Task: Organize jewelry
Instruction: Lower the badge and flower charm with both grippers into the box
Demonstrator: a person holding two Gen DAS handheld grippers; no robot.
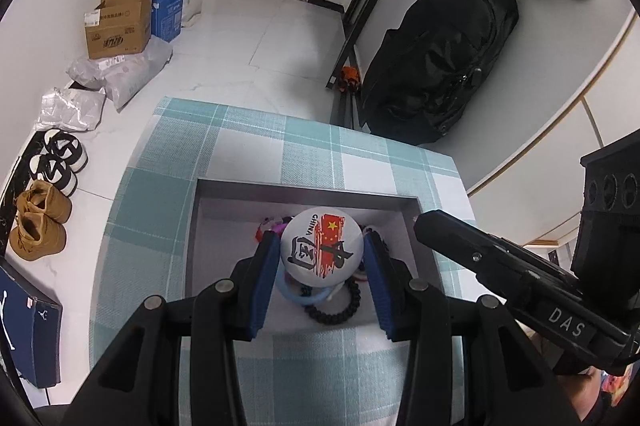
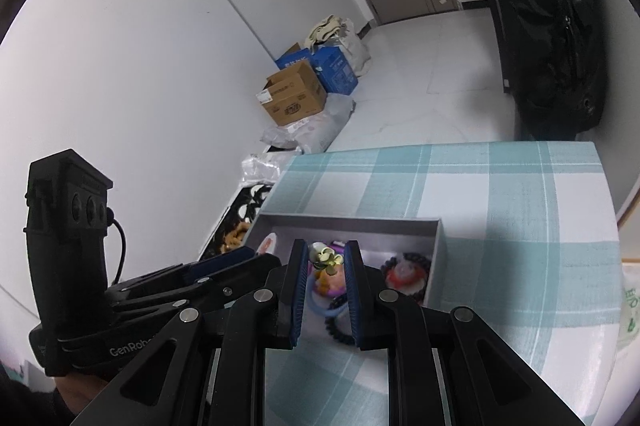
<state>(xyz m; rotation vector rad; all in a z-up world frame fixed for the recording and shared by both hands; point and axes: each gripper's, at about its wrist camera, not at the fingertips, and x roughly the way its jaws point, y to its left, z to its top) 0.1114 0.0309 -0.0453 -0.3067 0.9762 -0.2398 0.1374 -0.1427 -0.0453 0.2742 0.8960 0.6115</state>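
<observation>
Left wrist: round badge [image 1: 321, 245] is pinched by left tool [image 1: 322, 250] over gray box [image 1: 308, 195] on table [image 1: 160, 202]. Badge should be kept level, released low. One badge, one black bead bracelet [image 1: 340, 310] at 6 o'clock.

Right wrist: one flower clip [image 2: 326, 258] is pinched by right tool [image 2: 326, 260] above box, whose 3 o'clock corner holds one red piece [image 2: 404, 276].

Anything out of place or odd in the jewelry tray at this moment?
Nothing spilled or damaged. The tray sits square on the checked cloth. The bracelets lie heaped inside. The left gripper grips a round badge; the right gripper pinches a small flower ornament.
</observation>
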